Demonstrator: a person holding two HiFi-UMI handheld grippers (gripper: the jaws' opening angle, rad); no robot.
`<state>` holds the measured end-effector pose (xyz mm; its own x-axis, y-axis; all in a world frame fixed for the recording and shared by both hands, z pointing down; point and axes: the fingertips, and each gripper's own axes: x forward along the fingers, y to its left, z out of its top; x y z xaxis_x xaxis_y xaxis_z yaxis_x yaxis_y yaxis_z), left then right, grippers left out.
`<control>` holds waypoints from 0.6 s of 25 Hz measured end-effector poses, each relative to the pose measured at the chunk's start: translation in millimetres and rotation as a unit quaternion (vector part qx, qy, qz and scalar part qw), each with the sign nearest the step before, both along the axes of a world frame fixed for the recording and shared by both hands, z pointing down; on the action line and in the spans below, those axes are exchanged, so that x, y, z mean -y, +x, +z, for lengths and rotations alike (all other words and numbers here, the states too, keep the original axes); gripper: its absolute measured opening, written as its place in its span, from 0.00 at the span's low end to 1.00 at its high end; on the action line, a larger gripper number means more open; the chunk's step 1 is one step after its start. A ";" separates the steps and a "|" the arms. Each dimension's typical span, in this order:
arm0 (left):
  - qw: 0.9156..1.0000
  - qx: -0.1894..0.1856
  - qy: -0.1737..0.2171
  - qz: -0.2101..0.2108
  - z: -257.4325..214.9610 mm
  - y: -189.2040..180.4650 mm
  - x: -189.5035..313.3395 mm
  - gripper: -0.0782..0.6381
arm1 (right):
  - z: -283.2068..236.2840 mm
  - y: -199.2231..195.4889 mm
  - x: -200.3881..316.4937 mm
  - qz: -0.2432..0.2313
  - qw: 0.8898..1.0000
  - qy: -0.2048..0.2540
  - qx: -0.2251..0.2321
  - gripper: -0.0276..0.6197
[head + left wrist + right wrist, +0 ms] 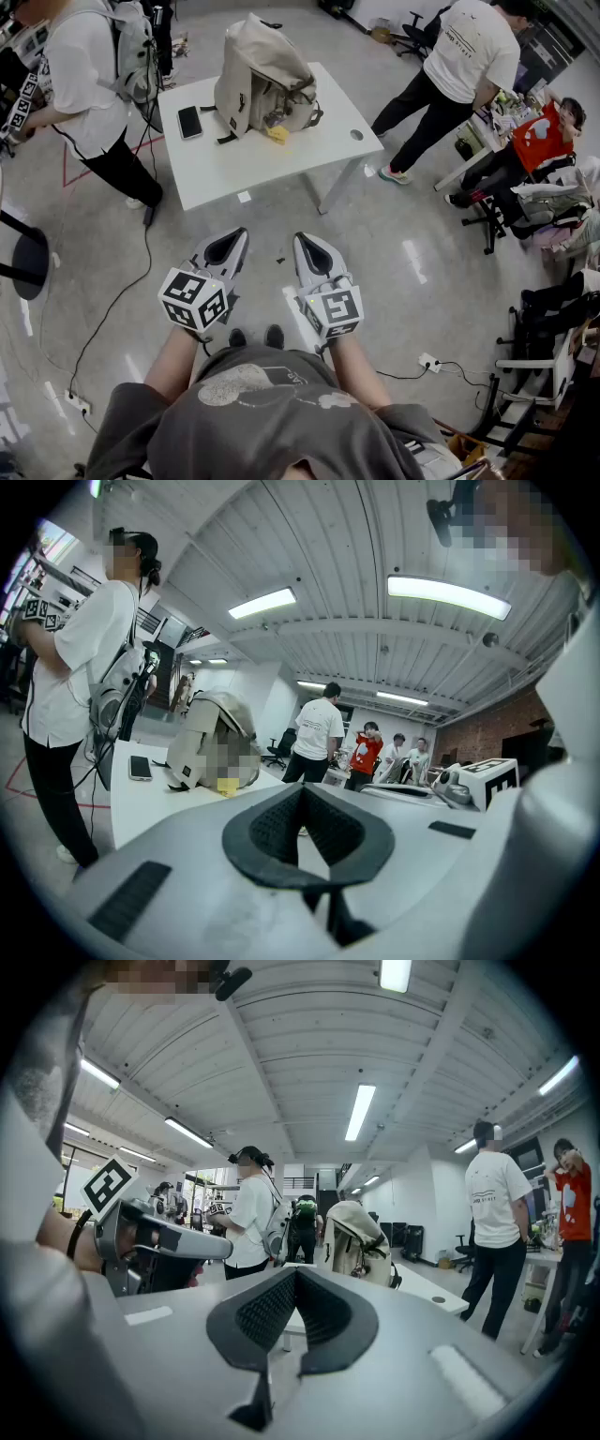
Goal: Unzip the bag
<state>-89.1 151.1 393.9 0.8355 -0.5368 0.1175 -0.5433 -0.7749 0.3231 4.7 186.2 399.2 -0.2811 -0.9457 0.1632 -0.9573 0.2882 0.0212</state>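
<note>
A beige backpack stands upright on a white table well ahead of me, with a yellow tag at its base. It also shows far off as the backpack in the left gripper view and the backpack in the right gripper view. My left gripper and right gripper hang side by side over the floor, short of the table. Both are shut with nothing between their jaws.
A black phone lies on the table left of the backpack. A person in a white shirt stands at the table's left, another person at its right. Chairs and a seated person crowd the right side; cables run across the floor.
</note>
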 end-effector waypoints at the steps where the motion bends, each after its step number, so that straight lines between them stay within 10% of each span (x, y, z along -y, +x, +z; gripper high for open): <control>1: 1.000 -0.003 0.003 0.001 -3.1 -0.8 -0.8 0.12 | 0.5 -3.0 -0.6 -0.002 1.000 -0.002 -0.003 0.04; 15: 1.000 -0.009 0.016 0.006 -16.3 -9.2 -0.6 0.12 | -6.1 -10.7 -1.9 0.006 0.999 0.032 -0.007 0.04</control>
<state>-98.3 151.7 377.5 0.8441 -0.5294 0.0847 -0.5275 -0.7919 0.3078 -6.0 188.1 393.0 -0.2681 -0.9575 0.1067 -0.9601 0.2746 0.0519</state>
